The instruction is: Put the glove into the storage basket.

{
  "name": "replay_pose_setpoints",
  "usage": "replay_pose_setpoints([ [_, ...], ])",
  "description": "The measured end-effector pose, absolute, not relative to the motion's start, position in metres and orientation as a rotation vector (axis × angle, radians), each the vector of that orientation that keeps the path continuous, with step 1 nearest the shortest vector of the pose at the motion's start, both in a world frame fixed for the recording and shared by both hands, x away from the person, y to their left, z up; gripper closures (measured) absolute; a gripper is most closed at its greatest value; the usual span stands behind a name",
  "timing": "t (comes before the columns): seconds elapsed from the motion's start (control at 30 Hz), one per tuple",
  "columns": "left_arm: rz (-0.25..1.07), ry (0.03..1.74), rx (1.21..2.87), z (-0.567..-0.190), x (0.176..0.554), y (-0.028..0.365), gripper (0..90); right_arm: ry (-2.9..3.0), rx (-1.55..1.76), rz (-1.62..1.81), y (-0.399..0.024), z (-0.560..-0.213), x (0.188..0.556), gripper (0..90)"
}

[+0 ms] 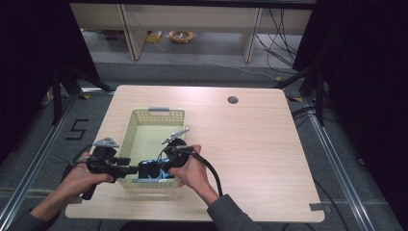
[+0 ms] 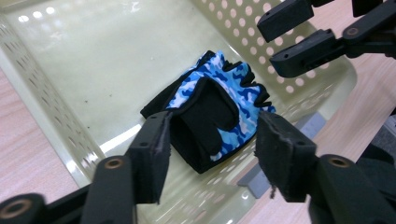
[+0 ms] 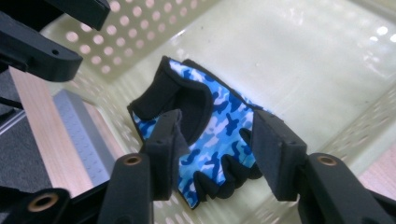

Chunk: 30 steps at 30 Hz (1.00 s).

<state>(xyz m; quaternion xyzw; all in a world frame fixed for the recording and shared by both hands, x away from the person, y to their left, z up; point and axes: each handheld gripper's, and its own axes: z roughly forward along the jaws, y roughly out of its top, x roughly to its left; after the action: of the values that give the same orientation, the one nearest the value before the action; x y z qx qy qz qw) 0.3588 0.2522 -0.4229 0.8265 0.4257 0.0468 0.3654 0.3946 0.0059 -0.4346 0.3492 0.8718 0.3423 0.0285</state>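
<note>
Round hole [image 1: 233,100] in table [image 1: 250,144]; yellow coil [image 1: 181,36] on floor.

Fingerless glove [image 2: 219,112], blue camouflage with black palm and trim, crumpled, lying on basket [image 2: 70,84] floor, near end

I see both claws crowded at the near end of the basket [image 1: 155,115], whose perforated walls hem them in on three sides. The left claw [image 2: 210,154] and right claw [image 3: 217,149] nearly meet over the glove [image 2: 215,109]. The basket's far half and the table [image 1: 250,139] at right lie open.
</note>
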Motion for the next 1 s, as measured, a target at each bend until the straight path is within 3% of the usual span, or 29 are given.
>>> replay_pose_setpoints([
  [0.27,0.133,1.058,2.098,-0.415,0.349,0.241,36.7,2.653,1.024,1.15,-0.012,-0.422,0.389,48.3],
  [0.67,0.163,0.977,2.092,-0.408,0.331,0.219,32.8,2.588,1.063,1.236,-0.055,-0.408,0.373,44.9],
  [1.0,0.112,0.906,2.079,-0.409,0.317,0.198,31.3,2.513,1.077,1.28,-0.098,-0.401,0.361,40.6],
])
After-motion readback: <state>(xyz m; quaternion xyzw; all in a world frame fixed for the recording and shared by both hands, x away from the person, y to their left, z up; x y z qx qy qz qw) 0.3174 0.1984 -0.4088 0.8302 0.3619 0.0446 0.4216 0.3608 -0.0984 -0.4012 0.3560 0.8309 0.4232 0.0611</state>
